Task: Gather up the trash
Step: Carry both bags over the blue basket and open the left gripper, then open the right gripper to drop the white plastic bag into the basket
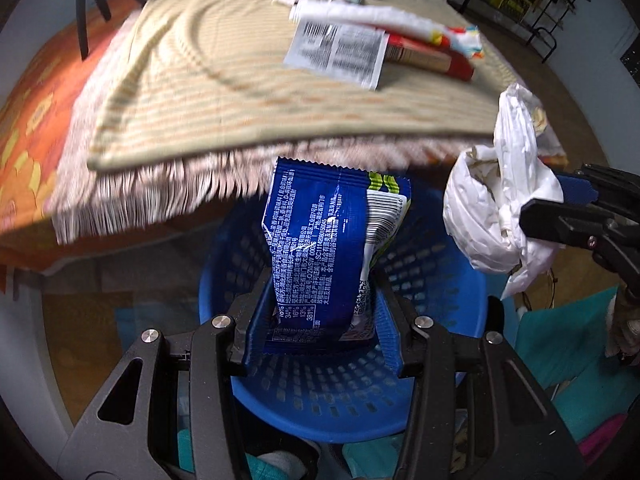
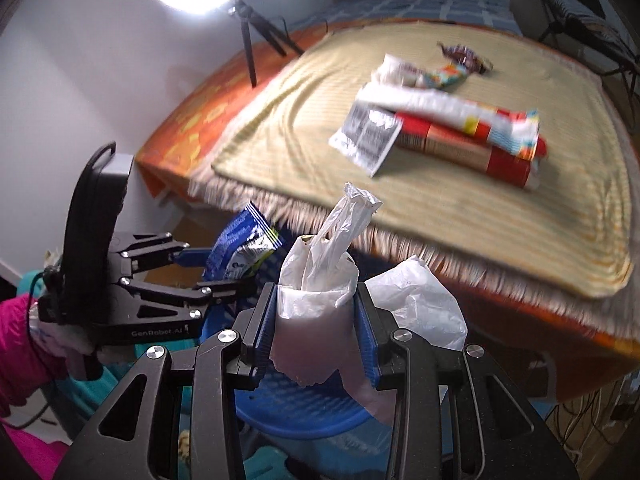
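Clamped in the left claw (image 1: 320, 320), a blue printed snack wrapper (image 1: 324, 248) hangs over a blue perforated plastic basket (image 1: 432, 280), while the right claw (image 2: 316, 320) grips a crumpled white plastic bag (image 2: 320, 280).

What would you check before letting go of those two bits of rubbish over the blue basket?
1. Left gripper holds the blue wrapper: ok.
2. Right gripper holds the white plastic bag: ok.
3. Blue wrapper hangs over the blue basket: ok.
4. White bag is over the basket opening: cannot tell; it looks near the rim.
5. The two grippers are apart from each other: ok.
6. Basket has room inside: ok, its mesh wall shows bare.
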